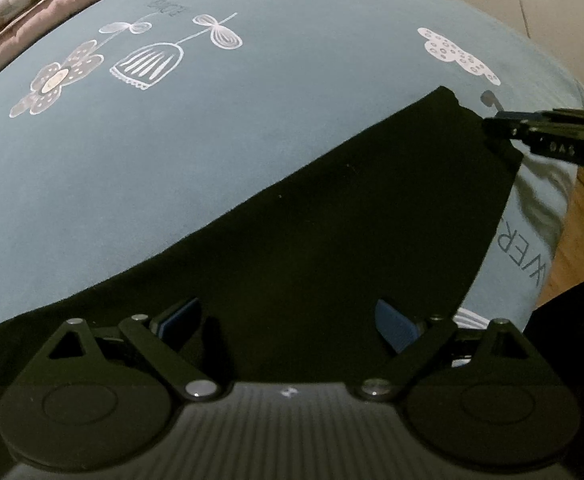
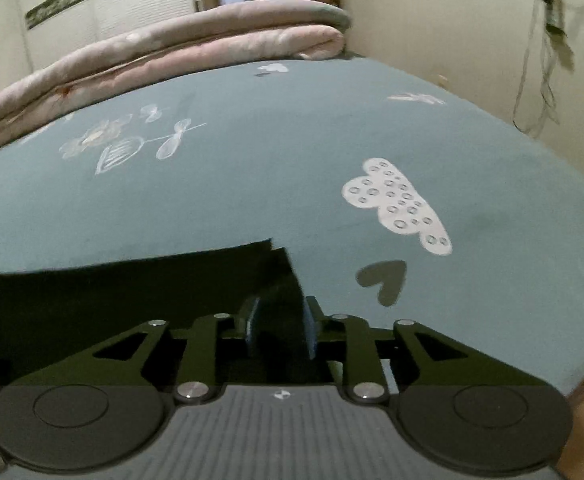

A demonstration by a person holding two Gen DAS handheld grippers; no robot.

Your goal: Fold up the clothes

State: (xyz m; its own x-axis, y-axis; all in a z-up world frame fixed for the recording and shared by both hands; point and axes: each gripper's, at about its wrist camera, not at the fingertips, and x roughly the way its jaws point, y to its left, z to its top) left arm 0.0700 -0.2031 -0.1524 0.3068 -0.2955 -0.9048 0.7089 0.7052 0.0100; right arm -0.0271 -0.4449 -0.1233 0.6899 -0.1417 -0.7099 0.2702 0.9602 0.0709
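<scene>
Black garment (image 1: 312, 220) lying flat on the bed (image 1: 172, 160).
Left hand-held gripper (image 1: 288, 320) spread wide over smooth cloth; right hand-held gripper (image 2: 280, 332) narrowly parted around its corner.

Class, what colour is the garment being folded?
Black garment, plain; shows best in the left wrist view.

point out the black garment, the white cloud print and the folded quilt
black garment (image 1: 332, 232): left wrist view, middle of the flat dark cloth
white cloud print (image 2: 396, 204): right wrist view, centre of the spotted cloud on the sheet
folded quilt (image 2: 196, 48): right wrist view, top pink layer
</scene>
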